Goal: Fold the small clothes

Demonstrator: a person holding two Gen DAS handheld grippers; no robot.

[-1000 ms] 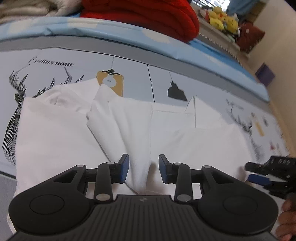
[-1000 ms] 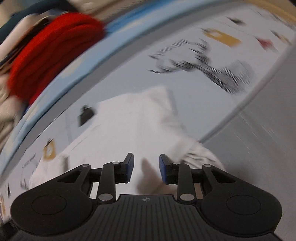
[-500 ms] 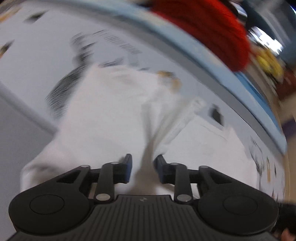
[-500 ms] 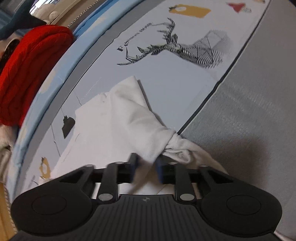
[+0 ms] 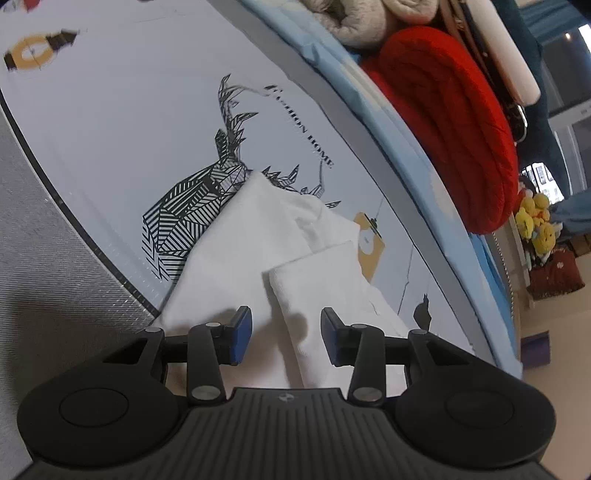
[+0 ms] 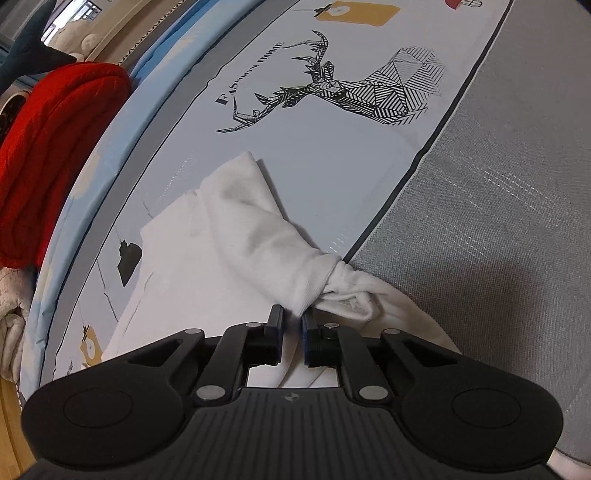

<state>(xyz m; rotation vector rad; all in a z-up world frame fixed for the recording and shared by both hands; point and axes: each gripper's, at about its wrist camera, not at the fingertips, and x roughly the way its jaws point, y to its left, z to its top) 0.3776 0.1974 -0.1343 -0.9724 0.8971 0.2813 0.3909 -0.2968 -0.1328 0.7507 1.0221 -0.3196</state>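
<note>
White cotton, a small garment (image 5: 236, 258), spread on a pale printed mat (image 5: 122, 122) over grey woven fabric (image 5: 44, 258); partly folded, with one panel (image 5: 317, 280) laid across the middle

Left gripper (image 5: 283, 334) low above the near part of the garment, blue-padded fingers (image 5: 241, 334) well apart, nothing between them but cloth lying beneath

Right gripper (image 6: 291, 334) pinched tight on a bunched corner of the white garment (image 6: 258, 236), jaws nearly together with cloth squeezed in the gap; twisted, rope-like gather (image 6: 332, 273) just ahead of the fingertips, at the mat's dark border (image 6: 402, 184); loose hem (image 6: 402, 310) trailing onto the grey fabric (image 6: 498, 221) on the right side

Geometric black-lined deer print (image 5: 195, 214) on the mat, partly covered by the garment's far corner in the left wrist view; same sort of deer (image 6: 354, 88) fully visible beyond the garment in the right wrist view, beside "FASHION HOME" lettering (image 6: 251, 72)

Orange tag motif (image 5: 369, 251) peeking from under the garment's far edge

Light blue band (image 5: 399, 122) along the mat's far side; past it a folded red knit blanket (image 5: 454, 122), beige plush bedding (image 5: 362, 18) and yellow soft toys (image 5: 535, 221)

No container anywhere in either view
</note>
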